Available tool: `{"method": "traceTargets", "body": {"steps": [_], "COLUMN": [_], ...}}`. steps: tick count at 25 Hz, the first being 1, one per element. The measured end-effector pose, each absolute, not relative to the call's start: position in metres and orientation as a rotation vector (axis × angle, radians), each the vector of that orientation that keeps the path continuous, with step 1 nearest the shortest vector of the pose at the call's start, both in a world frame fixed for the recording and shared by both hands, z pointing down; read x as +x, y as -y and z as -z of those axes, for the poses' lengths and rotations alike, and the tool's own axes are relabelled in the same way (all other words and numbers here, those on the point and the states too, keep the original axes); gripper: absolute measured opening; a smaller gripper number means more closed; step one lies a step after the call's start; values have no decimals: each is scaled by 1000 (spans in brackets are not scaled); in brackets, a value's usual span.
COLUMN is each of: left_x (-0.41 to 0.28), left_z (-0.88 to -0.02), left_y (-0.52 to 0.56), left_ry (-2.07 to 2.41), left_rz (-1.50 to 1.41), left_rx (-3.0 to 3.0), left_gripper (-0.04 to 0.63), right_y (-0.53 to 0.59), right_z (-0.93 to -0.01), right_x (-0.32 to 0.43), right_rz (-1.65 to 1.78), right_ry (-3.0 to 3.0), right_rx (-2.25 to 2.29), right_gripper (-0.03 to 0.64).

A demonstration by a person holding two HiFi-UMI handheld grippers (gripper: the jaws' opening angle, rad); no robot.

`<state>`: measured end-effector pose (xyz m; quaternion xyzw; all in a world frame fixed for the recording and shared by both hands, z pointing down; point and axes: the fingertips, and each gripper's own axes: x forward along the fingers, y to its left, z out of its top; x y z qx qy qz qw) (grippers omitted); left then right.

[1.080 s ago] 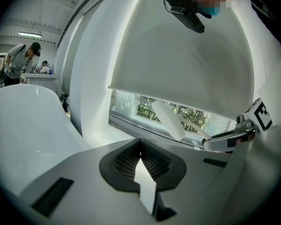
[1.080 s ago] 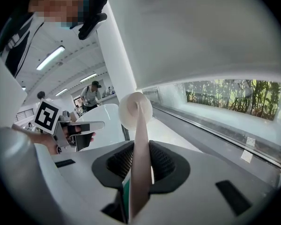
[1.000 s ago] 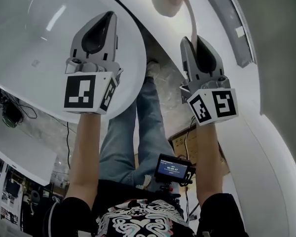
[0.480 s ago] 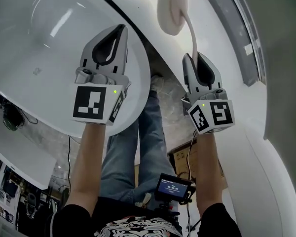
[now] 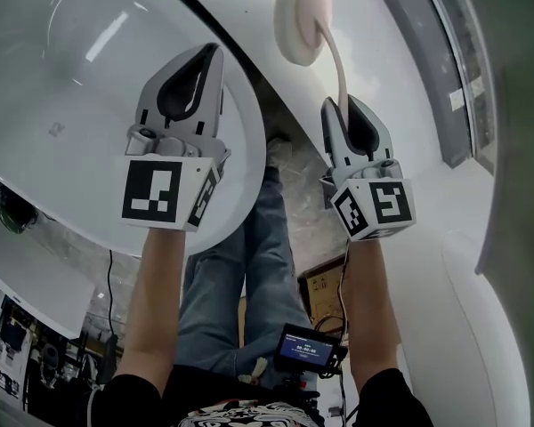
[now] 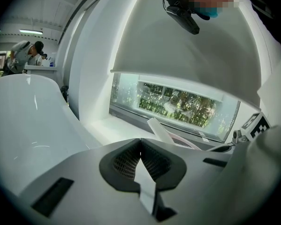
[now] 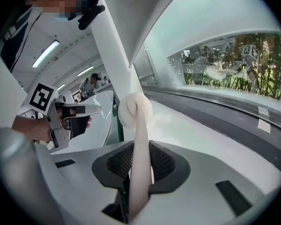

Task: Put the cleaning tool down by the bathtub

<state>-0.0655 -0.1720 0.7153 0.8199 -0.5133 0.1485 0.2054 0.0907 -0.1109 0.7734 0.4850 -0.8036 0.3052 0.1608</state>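
My right gripper has its jaws clamped on the cleaning tool. The ribbed pads press the flat cream handle from both sides, and the opening is only as wide as the handle is thick. The handle runs out from the jaws in a slight curve to a round, pale sponge head. In the head view that head sits up and away from the gripper, over the white ledge that runs beside the bathtub. I cannot tell whether the head touches the ledge.

My left gripper has its jaws shut, pads meeting at the tips with nothing between them. It hangs over the curved white rim of the bathtub, level with the right gripper and well apart from the tool.

Past the ledge a long window shows green foliage. Below the grippers in the head view I see the wearer's legs in jeans on a speckled floor, and a small lit screen at the waist.
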Motion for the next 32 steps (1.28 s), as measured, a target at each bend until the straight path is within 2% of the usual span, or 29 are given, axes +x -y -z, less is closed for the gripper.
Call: {"method": "traceTargets", "body": {"steps": [22, 32], "left_x": [-65, -68], "left_z": [-749, -751], "left_y": [171, 169], "left_ry": [1440, 1453], "left_rz": [-436, -423], "left_rx": [2235, 2215], "left_gripper": [15, 15], "right_y": [118, 115], "right_z": [-838, -858], "right_x": [99, 94], "right_rz": [-817, -571], "right_ry": [2180, 2039], "right_rx": [1324, 1188], "right_gripper": [109, 109]}}
